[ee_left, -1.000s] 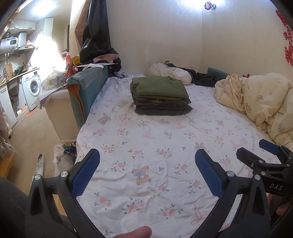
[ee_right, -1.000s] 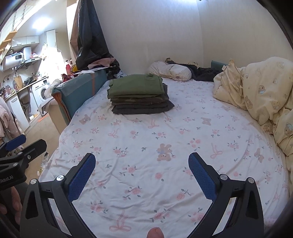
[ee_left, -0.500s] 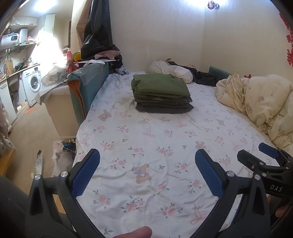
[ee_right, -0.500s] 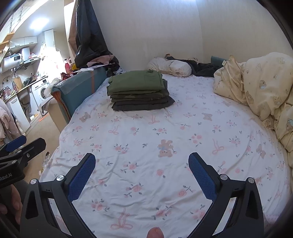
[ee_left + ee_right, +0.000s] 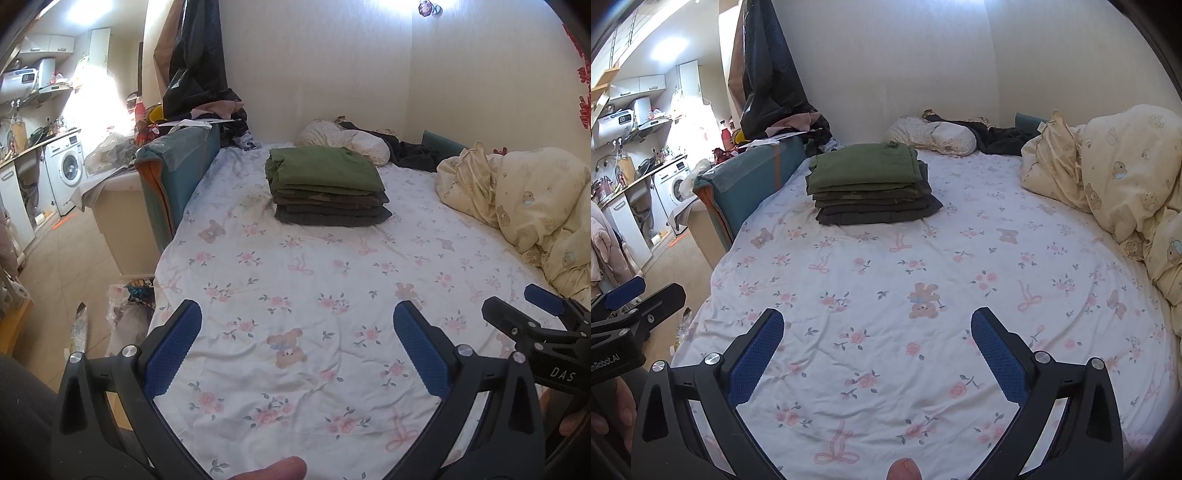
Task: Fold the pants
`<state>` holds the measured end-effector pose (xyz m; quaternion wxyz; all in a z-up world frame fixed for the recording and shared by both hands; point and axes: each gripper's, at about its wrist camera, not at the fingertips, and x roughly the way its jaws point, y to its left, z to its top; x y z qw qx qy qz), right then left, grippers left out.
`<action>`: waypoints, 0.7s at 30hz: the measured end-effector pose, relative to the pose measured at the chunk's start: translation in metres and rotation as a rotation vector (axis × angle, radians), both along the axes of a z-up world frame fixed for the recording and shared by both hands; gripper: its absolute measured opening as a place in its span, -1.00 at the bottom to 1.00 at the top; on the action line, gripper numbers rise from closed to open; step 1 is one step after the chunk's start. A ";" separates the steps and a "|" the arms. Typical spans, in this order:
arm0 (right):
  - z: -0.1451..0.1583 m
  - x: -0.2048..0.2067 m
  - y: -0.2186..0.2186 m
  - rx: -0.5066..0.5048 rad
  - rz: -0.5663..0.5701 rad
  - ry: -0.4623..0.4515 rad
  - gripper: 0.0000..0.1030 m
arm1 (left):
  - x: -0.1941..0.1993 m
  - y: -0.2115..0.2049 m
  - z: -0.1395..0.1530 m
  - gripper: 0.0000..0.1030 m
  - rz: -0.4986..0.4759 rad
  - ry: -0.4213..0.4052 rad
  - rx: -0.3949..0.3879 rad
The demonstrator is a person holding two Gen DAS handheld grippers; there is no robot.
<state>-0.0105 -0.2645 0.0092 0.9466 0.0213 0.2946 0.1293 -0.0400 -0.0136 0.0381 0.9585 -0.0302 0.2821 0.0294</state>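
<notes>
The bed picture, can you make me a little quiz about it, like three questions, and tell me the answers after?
1. True or false: the left gripper holds a piece of clothing.
2. What colour is the top garment on the stack of folded pants? A red, B green, C white.
3. Fill in: the stack sits on the flowered ____, near the pillow.

Key:
1. False. Both the left gripper and the right gripper hang open over the bed with nothing between the pads.
2. B, green.
3. Sheet.
</notes>
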 end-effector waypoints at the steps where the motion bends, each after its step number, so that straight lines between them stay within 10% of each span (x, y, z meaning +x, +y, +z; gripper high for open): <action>1: 0.000 0.000 0.000 0.001 -0.001 0.000 1.00 | 0.000 0.001 0.000 0.99 -0.001 0.000 0.000; 21: 0.000 -0.002 0.002 0.000 -0.009 0.001 1.00 | -0.002 0.003 -0.001 0.99 -0.008 -0.002 -0.001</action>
